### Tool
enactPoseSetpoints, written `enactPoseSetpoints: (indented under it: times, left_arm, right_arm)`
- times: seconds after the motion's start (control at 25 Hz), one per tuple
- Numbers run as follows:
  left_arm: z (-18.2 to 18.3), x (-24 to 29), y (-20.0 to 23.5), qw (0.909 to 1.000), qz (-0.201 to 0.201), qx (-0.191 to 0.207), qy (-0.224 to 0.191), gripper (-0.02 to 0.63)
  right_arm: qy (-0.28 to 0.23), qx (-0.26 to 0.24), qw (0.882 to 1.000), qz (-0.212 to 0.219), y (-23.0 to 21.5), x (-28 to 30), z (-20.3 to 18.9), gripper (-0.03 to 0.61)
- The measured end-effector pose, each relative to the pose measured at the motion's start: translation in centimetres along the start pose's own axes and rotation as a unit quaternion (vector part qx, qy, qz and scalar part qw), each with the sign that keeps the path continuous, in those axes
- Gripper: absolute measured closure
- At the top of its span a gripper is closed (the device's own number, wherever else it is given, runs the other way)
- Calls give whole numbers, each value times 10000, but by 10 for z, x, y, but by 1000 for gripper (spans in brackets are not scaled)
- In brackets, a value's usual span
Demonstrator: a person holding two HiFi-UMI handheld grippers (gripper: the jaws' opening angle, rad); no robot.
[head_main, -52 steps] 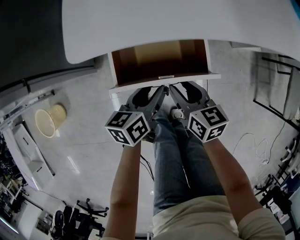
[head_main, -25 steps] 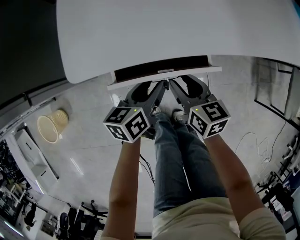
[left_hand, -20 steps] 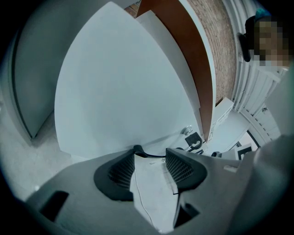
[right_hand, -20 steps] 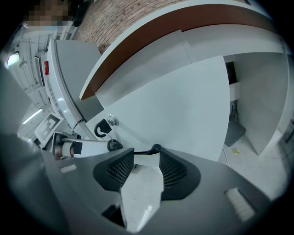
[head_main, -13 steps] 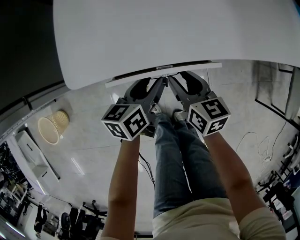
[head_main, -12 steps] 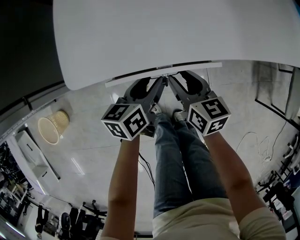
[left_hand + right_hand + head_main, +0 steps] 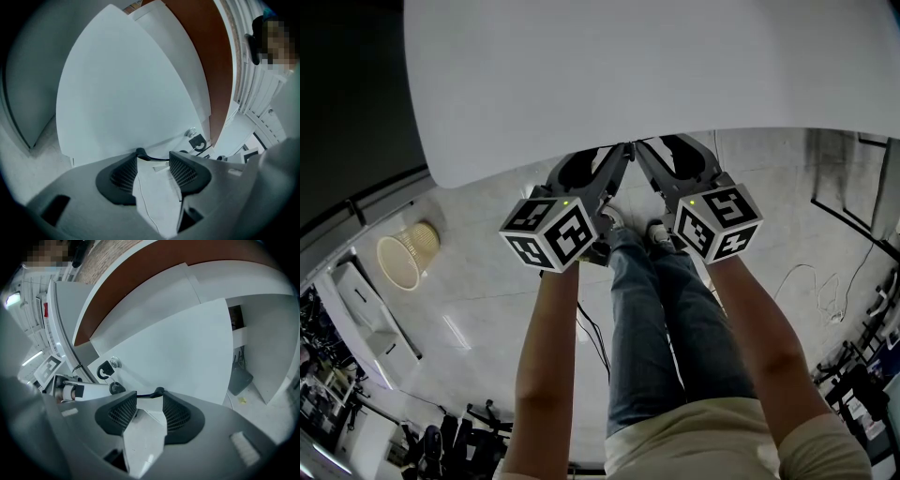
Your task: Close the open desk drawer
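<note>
The desk drawer is sitting pushed in beneath the white desk top (image 7: 628,66); from the head view none of it is showing past the desk top's near edge. Its white drawer front (image 7: 131,93) is filling most of both gripper views, with a lock (image 7: 114,363) and a black key (image 7: 104,371) hanging at one side of it.

The left gripper (image 7: 154,158) is pointing at that front panel under the desk top's edge, its jaws standing apart and gripping nothing, the tips close up to the panel; whether they are touching it I cannot tell. The right gripper (image 7: 149,397) is doing the same just beside it, jaws likewise spread and empty, with the lock lying off to the left of its jaws.

Below the desk top's near edge, the person's jeans-clad legs (image 7: 661,319) are standing between the two forearms. A wicker wastebasket (image 7: 403,248) is resting on the floor, well off the desk top's left corner.
</note>
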State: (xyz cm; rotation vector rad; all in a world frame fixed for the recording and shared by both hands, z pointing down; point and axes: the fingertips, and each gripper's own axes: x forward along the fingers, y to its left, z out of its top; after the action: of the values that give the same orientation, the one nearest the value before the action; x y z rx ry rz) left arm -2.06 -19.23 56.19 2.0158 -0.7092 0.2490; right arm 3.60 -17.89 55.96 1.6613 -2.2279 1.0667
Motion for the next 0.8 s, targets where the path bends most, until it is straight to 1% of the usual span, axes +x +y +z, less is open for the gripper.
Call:
enactPoseSetpoints:
  times: [0.24, 0.8]
  left_arm:
    - [12, 8, 1, 10000, 14, 12, -58, 402]
    - [23, 18, 7, 9999, 13, 54, -102, 402]
  right_arm:
    - [-60, -3, 10000, 5, -5, 8, 10, 402]
    - [-177, 4, 9998, 4, -11, 19, 20, 402]
